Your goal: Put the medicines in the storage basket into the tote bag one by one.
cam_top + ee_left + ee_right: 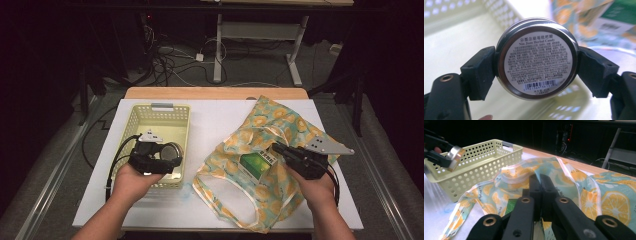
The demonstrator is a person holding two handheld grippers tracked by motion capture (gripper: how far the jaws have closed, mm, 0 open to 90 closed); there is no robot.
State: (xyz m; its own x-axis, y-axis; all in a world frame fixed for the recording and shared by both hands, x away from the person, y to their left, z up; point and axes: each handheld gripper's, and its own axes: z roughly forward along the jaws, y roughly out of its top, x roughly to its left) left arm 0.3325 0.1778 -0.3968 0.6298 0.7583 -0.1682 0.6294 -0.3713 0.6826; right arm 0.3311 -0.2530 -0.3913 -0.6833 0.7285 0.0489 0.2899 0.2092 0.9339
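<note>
My left gripper [167,155] is shut on a round metal candy tin [172,151], held just above the near right part of the pale yellow basket [160,112]. In the left gripper view the black pads [480,72] clamp the tin [536,62] by its rim, printed label facing the camera. My right gripper [276,148] is shut on the rim of the lemon-print bag [280,125] and holds its mouth up. In the right gripper view the jaws [539,182] are pressed together on the bag's edge [519,178]. A green box [257,164] lies inside the bag.
The basket [481,162] stands left of the bag [614,195] on the white table [210,120]. The bag's handles trail toward the table's front edge [220,227]. Beyond the table are a dark floor, cables and a desk frame [260,35].
</note>
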